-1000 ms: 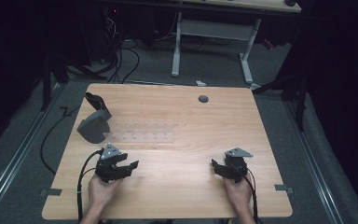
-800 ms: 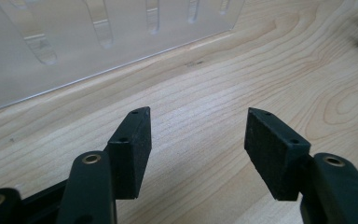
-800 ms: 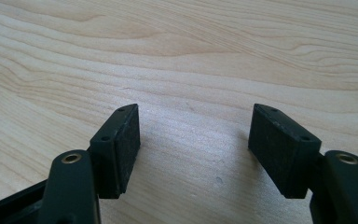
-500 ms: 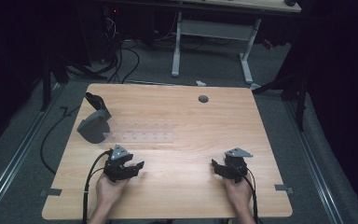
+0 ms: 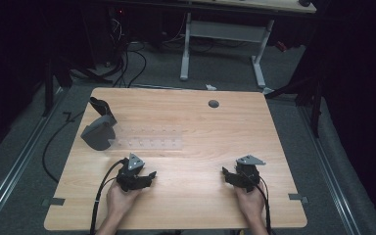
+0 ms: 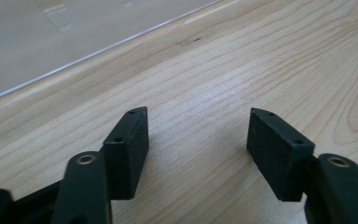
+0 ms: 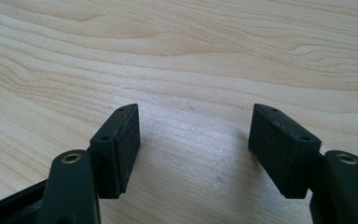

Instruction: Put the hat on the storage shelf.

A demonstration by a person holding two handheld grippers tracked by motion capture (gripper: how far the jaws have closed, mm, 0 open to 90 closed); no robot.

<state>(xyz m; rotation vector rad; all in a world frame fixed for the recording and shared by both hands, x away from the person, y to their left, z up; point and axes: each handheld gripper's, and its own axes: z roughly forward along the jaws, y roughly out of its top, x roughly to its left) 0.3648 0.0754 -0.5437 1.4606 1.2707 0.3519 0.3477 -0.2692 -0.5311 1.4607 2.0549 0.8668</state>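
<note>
From the high view, the left tongs (image 5: 149, 176) rest on the near left of the wooden worktop (image 5: 200, 127), the right tongs (image 5: 226, 175) on the near right, well apart. A clear plastic tray (image 5: 149, 138) lies flat beyond the left tongs, its shallow wells apparently empty; a grey stand (image 5: 99, 131) sits at its left end.

In the left gripper view, the left tongs (image 6: 196, 135) are spread with only bare wood between them, having just widened; the tray's edge (image 6: 51, 42) lies far left.

In the right gripper view, the right tongs (image 7: 193, 135) are spread over bare wood.
</note>
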